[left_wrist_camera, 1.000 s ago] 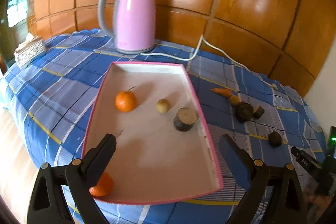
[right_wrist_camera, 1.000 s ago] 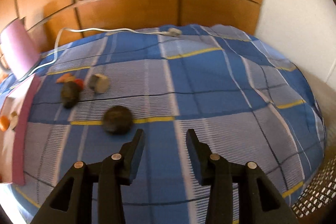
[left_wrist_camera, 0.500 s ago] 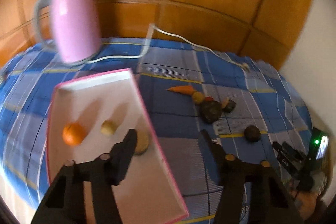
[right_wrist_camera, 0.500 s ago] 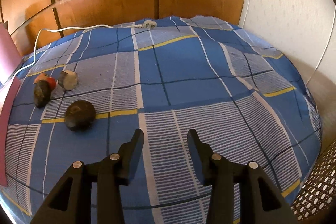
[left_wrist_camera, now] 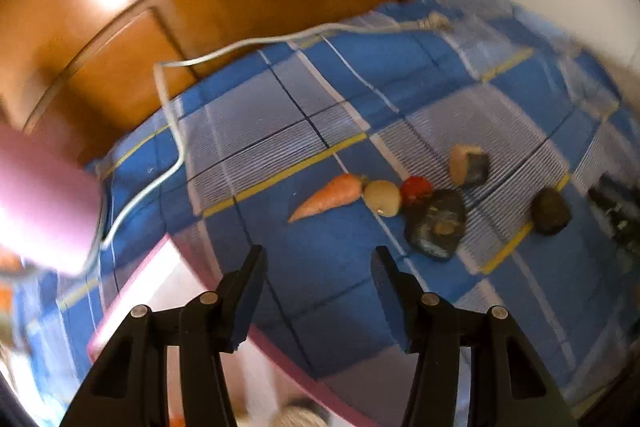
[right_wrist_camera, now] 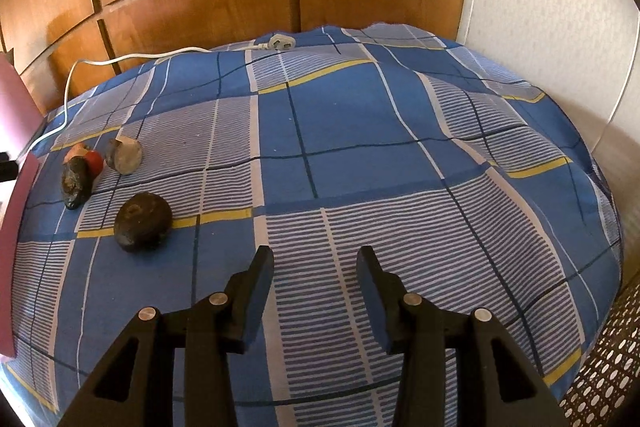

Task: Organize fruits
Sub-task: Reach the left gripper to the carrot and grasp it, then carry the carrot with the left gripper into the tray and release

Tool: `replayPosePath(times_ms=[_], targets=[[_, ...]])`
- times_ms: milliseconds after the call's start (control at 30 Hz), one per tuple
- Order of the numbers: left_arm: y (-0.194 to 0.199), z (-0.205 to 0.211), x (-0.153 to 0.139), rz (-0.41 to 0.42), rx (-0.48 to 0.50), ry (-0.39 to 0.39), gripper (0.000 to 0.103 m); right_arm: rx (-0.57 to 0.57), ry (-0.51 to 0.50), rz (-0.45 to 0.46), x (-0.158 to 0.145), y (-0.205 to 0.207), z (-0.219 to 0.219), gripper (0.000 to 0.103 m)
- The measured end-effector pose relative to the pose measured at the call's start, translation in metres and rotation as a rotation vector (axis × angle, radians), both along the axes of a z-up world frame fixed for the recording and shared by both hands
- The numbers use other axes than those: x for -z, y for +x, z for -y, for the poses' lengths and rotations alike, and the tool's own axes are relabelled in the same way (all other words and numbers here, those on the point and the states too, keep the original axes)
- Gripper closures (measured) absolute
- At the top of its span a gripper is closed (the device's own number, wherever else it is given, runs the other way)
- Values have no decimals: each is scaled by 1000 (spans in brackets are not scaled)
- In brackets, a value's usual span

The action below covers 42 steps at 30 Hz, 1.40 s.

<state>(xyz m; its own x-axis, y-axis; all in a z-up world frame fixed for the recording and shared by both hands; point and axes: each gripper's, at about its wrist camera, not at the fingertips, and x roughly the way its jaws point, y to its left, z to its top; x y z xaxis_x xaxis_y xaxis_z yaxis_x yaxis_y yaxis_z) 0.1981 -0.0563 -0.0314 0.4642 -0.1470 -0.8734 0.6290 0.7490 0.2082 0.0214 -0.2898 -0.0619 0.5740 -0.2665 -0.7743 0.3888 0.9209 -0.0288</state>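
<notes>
Loose produce lies on the blue checked cloth: a carrot (left_wrist_camera: 326, 197), a pale round fruit (left_wrist_camera: 382, 197), a red fruit (left_wrist_camera: 416, 187), a large dark fruit (left_wrist_camera: 436, 223), a cut piece (left_wrist_camera: 468, 165) and a dark round fruit (left_wrist_camera: 550, 211). My left gripper (left_wrist_camera: 318, 267) hovers just short of the carrot, open and holding nothing. The pink-rimmed tray (left_wrist_camera: 132, 291) lies below it to the left, blurred. My right gripper (right_wrist_camera: 316, 259) is open and holds nothing; the dark round fruit (right_wrist_camera: 143, 227) lies to its left. Further left are the large dark fruit (right_wrist_camera: 75, 183), the red fruit (right_wrist_camera: 95, 161) and the cut piece (right_wrist_camera: 125, 155).
A pink kettle (left_wrist_camera: 44, 199) stands at the left, its white cord (left_wrist_camera: 176, 131) running across the cloth to a plug (right_wrist_camera: 280, 43). Wooden panels back the table. The tray's edge (right_wrist_camera: 16, 211) shows far left. A perforated surface (right_wrist_camera: 608, 367) lies beyond the cloth's lower right edge.
My left gripper swung right, from over the tray to the loose produce, rolled, and its jaws narrowed from wide. The right gripper barely shifted.
</notes>
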Motion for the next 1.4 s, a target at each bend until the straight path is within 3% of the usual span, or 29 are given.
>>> replayPosePath(times_ms=[167,333,567,633,733,933,1067,1233,1400], targets=[[21,20,20,0,118,121,48,-6,4,-2,0,2,2,59],[35,33,33,-18,201,150,48,-2,23,-4,0,7,6,59],[59,41,39,-95,218,102,56,1,28,-9,0,10,9,59],[64,42,42,-141,202,62,74,1,26,-9,0,11,9,59],[58,41,42,-137,186,28,81,0,24,-11,1,13,9,59],[52,13,30,-184,-1,-107,81,2,21,-10,1,14,9,59],[38,-11,8,-167,-118,-209,81,0,15,-10,0,13,8,59],[11,-47,-31,-116,-281,-340,81,-8,2,-10,1,11,4,59],[-27,-110,-77,8,-426,-468,81,-11,-6,-15,1,9,2,59]])
